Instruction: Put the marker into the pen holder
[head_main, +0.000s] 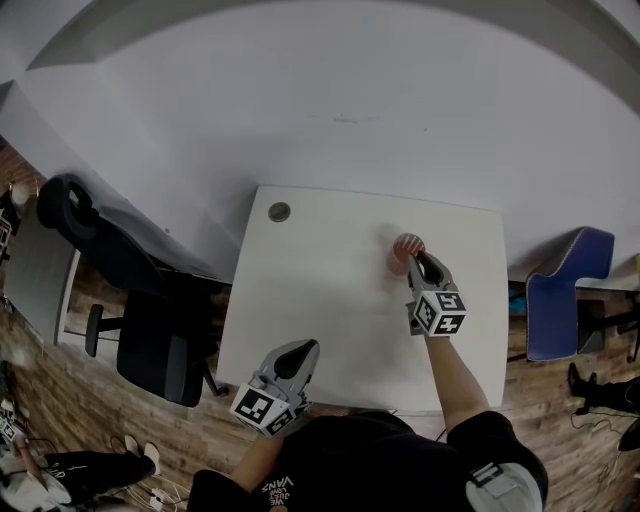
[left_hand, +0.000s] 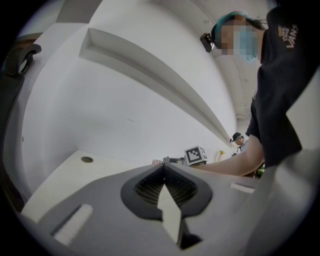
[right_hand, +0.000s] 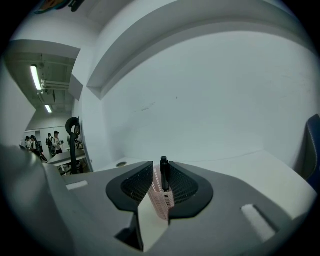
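Marker (right_hand: 163, 172): apparently standing in the pen holder (right_hand: 161, 199) on the tabletop (head_main: 330, 290).
Right gripper (head_main: 419, 260): fingers slightly parted around the marker.
Left gripper (head_main: 301, 352): fingers closed, empty.
Advice: withdraw straight back, avoid tipping the holder.

A white counter (head_main: 330, 300) with a round grommet (head_main: 279, 212) near its far left corner stands against a plain white wall (head_main: 330, 90). The floor (head_main: 70, 390) is wood plank. A black office chair (head_main: 150, 320) sits left of the counter, a blue chair (head_main: 560, 290) to its right. Strip lights (right_hand: 36, 77) glow on a distant ceiling.
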